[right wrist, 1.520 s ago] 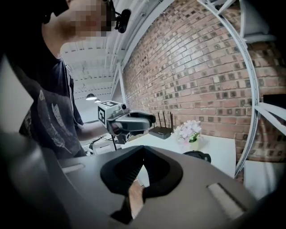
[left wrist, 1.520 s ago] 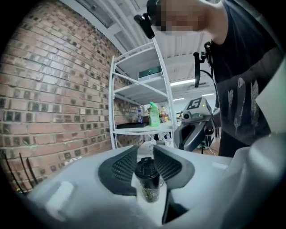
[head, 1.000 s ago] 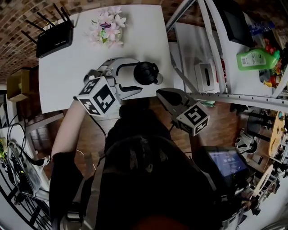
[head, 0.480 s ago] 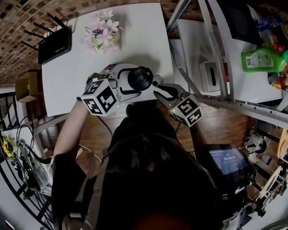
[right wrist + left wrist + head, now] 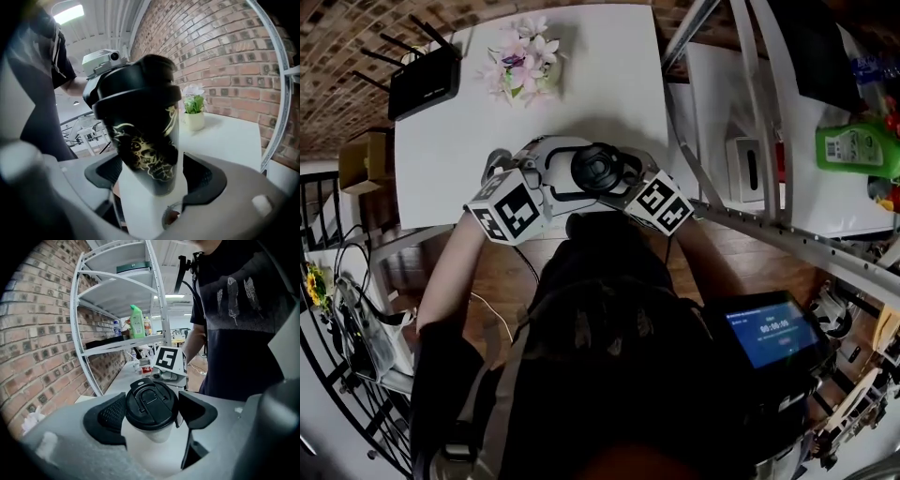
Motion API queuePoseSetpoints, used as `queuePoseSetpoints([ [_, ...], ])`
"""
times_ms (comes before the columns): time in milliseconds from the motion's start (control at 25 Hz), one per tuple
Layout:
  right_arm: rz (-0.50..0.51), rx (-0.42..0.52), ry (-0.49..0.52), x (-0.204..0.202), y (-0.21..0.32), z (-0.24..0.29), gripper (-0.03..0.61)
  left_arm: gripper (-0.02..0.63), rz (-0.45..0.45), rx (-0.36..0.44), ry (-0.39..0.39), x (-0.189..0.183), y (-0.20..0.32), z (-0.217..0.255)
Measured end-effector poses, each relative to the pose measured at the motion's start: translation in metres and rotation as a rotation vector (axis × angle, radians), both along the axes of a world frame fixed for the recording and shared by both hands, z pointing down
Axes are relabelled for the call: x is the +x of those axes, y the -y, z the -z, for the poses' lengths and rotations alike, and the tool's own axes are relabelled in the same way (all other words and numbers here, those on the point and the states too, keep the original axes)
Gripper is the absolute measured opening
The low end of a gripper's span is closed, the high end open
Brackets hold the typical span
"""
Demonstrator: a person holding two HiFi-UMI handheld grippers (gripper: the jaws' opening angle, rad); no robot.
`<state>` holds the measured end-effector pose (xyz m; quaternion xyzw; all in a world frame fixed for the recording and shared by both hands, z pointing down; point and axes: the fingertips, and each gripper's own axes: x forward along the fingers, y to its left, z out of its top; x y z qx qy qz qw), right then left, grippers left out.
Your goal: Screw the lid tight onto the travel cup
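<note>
Standing near the front edge of the white table (image 5: 581, 84), the travel cup (image 5: 598, 171) is seen just above the middle of the head view, with its black lid (image 5: 151, 404) already on top. The cup is held by the left gripper (image 5: 152, 414), which comes in from the left of the frame. In the left gripper view its jaws are closed on the cup just under the lid, one on each side, and the left jaw is clearly touching it.

The right gripper (image 5: 154, 177) is placed at the right of the cup. Its jaws are opening at this moment. The cup is found between them, but a small gap is visible on both sides, so nothing is gripped by this claw. In the right gripper view the cup is shown tilted, its top toward the left of the frame, and a black sleeve with a gold pattern is seen on its body.

At the upper left of the head view a flower pot (image 5: 523, 67) and a black router (image 5: 425, 82) are placed on the table, well apart from the cup. A metal shelf rack (image 5: 741, 103) with a green bottle (image 5: 858, 150) is seen at the right.
</note>
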<state>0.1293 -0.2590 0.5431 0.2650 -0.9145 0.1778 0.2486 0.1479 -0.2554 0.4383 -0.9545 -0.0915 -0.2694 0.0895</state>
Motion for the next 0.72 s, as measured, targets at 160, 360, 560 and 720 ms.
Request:
queuePoseSetpoints([
  [160,0.037,0.009,0.006,-0.0111,0.0037,-0.0033,0.390,0.364,0.059,-0.017,-0.027,-0.0024,0.0015,0.0010],
  [360,0.028,0.009,0.003,-0.0103,0.0039,-0.0042,0.391,0.364,0.141,-0.046,-0.075,0.0010,0.0027,0.0050],
  [560,0.024,0.006,-0.005,-0.0124,0.0036,-0.0027,0.390,0.365,0.229,-0.077,-0.111,0.0018,0.0046,0.0068],
  [720,0.024,0.005,-0.009,-0.0123,0.0036,-0.0043,0.390,0.365,0.298,-0.092,-0.119,0.0037,0.0067,0.0075],
])
